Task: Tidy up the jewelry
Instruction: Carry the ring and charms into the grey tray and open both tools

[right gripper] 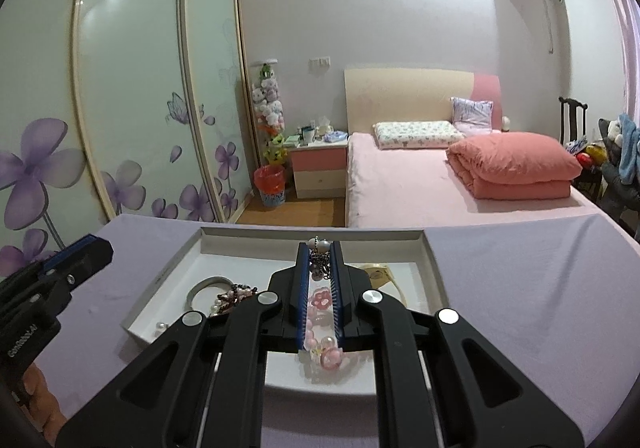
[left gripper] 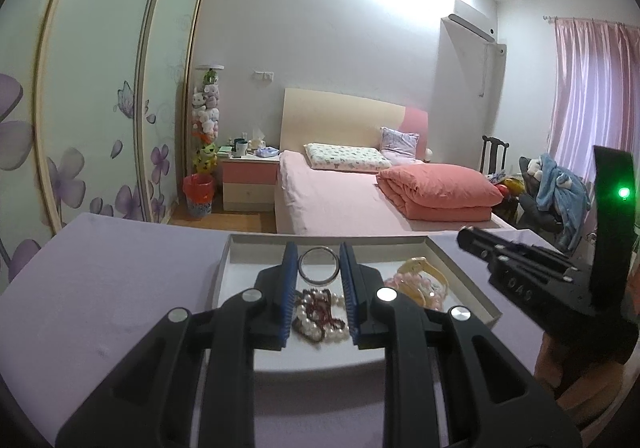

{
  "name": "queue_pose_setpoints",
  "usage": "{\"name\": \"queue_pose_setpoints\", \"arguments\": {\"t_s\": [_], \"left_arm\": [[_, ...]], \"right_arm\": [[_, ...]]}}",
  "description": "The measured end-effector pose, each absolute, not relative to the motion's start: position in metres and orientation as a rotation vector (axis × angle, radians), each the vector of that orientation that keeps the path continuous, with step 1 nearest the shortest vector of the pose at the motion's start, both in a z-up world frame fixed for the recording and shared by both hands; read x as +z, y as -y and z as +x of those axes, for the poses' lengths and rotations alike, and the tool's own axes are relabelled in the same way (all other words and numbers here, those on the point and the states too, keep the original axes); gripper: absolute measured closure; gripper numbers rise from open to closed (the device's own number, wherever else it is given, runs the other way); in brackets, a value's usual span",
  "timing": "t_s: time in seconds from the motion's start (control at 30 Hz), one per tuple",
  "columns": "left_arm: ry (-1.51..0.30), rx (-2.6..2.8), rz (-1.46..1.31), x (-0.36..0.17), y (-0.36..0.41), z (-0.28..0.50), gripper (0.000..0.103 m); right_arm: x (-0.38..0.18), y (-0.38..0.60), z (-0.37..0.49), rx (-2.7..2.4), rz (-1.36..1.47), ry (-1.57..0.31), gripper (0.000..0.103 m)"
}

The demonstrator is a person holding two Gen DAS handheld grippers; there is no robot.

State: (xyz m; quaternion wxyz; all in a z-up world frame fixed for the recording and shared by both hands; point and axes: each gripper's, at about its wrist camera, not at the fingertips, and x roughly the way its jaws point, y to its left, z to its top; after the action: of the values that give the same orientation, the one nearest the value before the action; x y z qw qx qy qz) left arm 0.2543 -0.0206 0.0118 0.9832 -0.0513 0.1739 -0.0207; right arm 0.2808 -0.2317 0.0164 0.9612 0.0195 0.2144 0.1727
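A white shallow tray (left gripper: 228, 268) (right gripper: 168, 280) lies on the lilac tablecloth. In it are a silver bangle (left gripper: 319, 280) (right gripper: 200, 288), a pearl and dark red bead strand (left gripper: 320, 318) (right gripper: 232, 298), a pink bead bracelet (left gripper: 416, 286) (right gripper: 326, 356) and a yellow band (left gripper: 420, 266) (right gripper: 380, 274). My left gripper (left gripper: 319, 250) hovers over the bangle and strand, its blue pads a little apart with nothing between them. My right gripper (right gripper: 320, 248) is shut on a small silver chain piece with pale beads (right gripper: 320, 260), above the pink bracelet. It also shows as a dark tip, the right gripper (left gripper: 466, 238).
A loose pearl (right gripper: 161, 326) rests in the tray's near left corner. Beyond the table stand a pink bed (right gripper: 440, 183), a nightstand (right gripper: 318, 167), a red bin (right gripper: 270, 183) and flowered wardrobe doors (right gripper: 132, 87). A hand (left gripper: 568, 368) grips the right tool.
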Motion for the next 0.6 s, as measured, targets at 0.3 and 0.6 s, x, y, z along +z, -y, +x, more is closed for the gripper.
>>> {"name": "queue_pose_setpoints", "arguments": {"t_s": [0.3, 0.6], "left_arm": [[-0.398, -0.049, -0.103, -0.008, 0.024, 0.295, 0.081], [-0.427, -0.067, -0.103, -0.024, 0.025, 0.309, 0.081]], "right_arm": [[-0.011, 0.227, 0.306, 0.352, 0.060, -0.519, 0.092], [-0.016, 0.222, 0.311, 0.360, 0.060, -0.534, 0.080]]}}
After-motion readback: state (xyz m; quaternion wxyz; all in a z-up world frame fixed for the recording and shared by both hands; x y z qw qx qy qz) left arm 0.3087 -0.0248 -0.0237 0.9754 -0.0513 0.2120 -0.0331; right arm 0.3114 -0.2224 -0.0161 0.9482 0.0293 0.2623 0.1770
